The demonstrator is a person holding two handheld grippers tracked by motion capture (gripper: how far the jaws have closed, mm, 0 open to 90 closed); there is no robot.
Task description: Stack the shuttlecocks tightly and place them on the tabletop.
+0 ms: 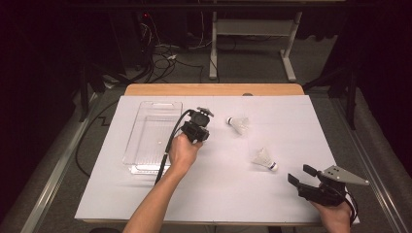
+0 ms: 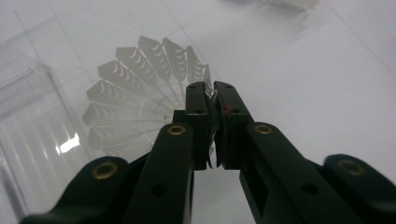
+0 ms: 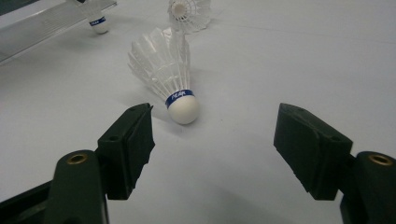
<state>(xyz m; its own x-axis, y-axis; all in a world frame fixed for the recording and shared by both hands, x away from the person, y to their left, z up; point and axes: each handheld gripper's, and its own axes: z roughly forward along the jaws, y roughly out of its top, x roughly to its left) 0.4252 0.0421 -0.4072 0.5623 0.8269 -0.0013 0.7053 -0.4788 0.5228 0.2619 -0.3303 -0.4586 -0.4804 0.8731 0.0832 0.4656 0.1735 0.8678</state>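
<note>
The left claw [image 2: 212, 93], clamped on the feather rim of a white feathered shuttlecock [image 2: 135, 93] beside the clear plastic tray [image 1: 145, 121], seems mid-transfer and next needs lowering into it, while the right claw [image 3: 212, 144] gapes before another white shuttlecock [image 3: 168, 79] on the worktop [image 1: 218, 194].

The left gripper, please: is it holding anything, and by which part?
The left gripper holds a shuttlecock, its fingers pinching the feather skirt's rim. The right gripper is open, holding nothing.

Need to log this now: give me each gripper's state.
Left gripper: shut on a shuttlecock's feather edge.
Right gripper: open, holding nothing.
</note>
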